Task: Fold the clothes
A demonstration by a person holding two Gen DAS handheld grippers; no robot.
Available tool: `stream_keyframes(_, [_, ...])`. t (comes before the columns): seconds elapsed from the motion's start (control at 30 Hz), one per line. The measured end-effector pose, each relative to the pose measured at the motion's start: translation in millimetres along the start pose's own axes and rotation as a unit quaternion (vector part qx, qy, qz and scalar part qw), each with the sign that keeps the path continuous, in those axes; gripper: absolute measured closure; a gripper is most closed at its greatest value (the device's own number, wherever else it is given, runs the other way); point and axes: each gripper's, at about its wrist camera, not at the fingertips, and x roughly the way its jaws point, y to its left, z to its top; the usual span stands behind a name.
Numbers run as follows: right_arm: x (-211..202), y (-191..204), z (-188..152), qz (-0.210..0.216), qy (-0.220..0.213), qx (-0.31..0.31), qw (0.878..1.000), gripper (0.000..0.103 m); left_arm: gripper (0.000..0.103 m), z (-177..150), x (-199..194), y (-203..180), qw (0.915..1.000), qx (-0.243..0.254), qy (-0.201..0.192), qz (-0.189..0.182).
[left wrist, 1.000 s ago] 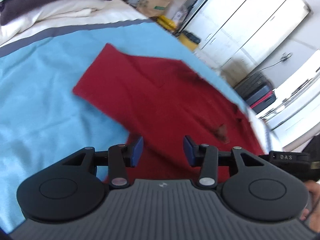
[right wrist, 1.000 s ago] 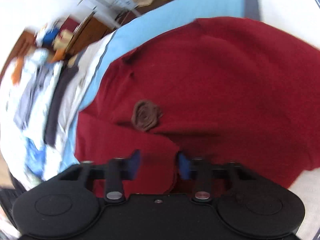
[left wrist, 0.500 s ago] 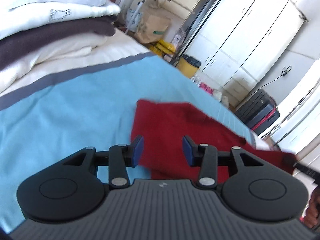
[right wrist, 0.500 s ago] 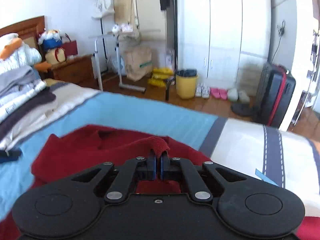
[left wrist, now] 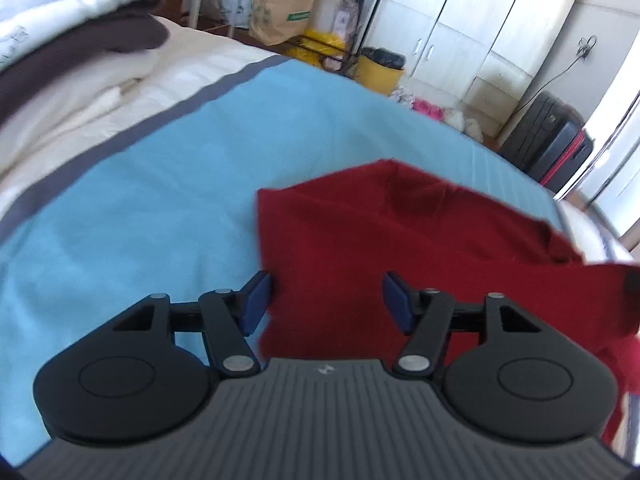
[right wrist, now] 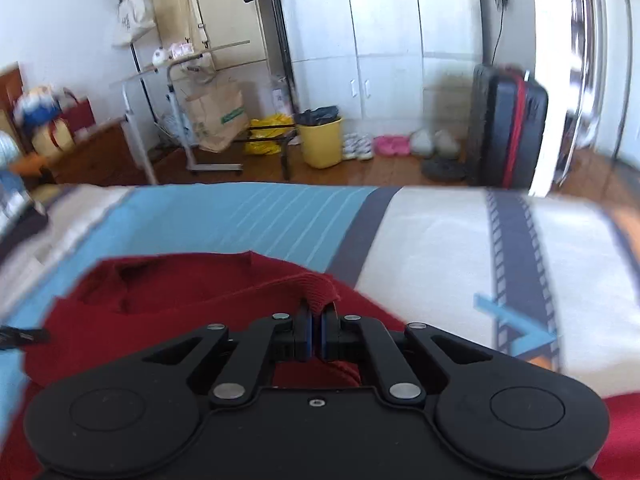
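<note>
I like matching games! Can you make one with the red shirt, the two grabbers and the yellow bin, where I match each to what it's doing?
Things:
1. soft red knit shirt
2. left black two-finger gripper
3. right black two-finger gripper
4. round yellow plastic bin

States:
A. stands on the wooden floor
B. open, gripping nothing
C. lies on the blue bedspread, one part pinched up
D. shut on a fold of cloth

Pairs: 1-C, 2-B, 3-D, 4-A
</note>
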Motion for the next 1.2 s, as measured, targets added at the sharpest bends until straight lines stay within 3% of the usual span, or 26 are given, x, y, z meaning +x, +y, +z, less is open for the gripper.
stream_keyframes(0.03, [2, -9, 1, 0.04, 0.013, 0.031, 0.999, 0.099, 0.053, 2, 4, 3, 0.9996, -0.009, -0.002, -0.027])
stream_keyframes(0.07, [5, -17, 0, 0.06, 0.02, 0.058, 0.996, 0.099, 0.098, 5, 7, 5, 0.9991, -0.012, 0.001, -0.04])
stream_keyframes(0.2, [3, -28, 2, 0.035, 0.007, 0.077, 0.996, 0.099, 0.098, 8, -3, -11, 0.9967, 0.065, -0.042, 0.025])
stream_keyframes(0.3, [-2, -27, 3, 0.007, 0.003, 0.062, 0.998, 0.099, 0.098, 1, -16, -26, 0.9889, 0.122, -0.08, 0.027])
stream_keyframes(0.43, [12, -32, -3, -0.047, 0.044, 0.047, 0.997, 0.099, 0.096, -8, 0, -28, 0.9897, 0.134, -0.03, 0.041])
stream_keyframes(0.53, [21, -45, 0, -0.052, 0.066, 0.087, 0.993, 0.098, 0.085, -10, 6, -23, 0.9907, 0.115, -0.001, 0.073])
stream_keyframes(0.6, [25, -46, -2, -0.054, 0.073, 0.087, 0.992, 0.098, 0.069, -12, 7, -22, 0.9895, 0.107, 0.012, 0.097])
stream_keyframes(0.63, [25, -45, -2, -0.058, 0.073, 0.084, 0.992, 0.098, 0.05, -12, 5, -23, 0.9873, 0.11, 0.014, 0.114])
stream_keyframes(0.7, [26, -42, -2, -0.066, 0.073, 0.082, 0.992, 0.096, 0.045, -9, 0, -26, 0.9843, 0.118, 0.016, 0.13])
stream_keyframes(0.83, [13, -49, 2, -0.103, 0.072, 0.104, 0.987, 0.082, 0.046, -3, -22, -39, 0.9894, 0.118, 0.004, 0.085])
stream_keyframes(0.9, [-3, -57, 7, -0.101, 0.072, 0.133, 0.983, 0.057, 0.046, -1, -34, -58, 0.9903, 0.129, -0.009, 0.049])
stream_keyframes(1.07, [-61, -86, -3, -0.111, 0.058, 0.225, 0.966, 0.047, 0.045, -11, -44, -135, 0.9866, 0.15, -0.006, -0.064])
stream_keyframes(1.13, [-84, -106, -20, -0.137, 0.049, 0.284, 0.948, 0.046, 0.045, -24, -39, -164, 0.9837, 0.149, 0.008, -0.1])
stream_keyframes(1.2, [-100, -128, -33, -0.145, 0.032, 0.334, 0.931, 0.046, 0.045, -42, -29, -191, 0.9822, 0.148, 0.029, -0.112])
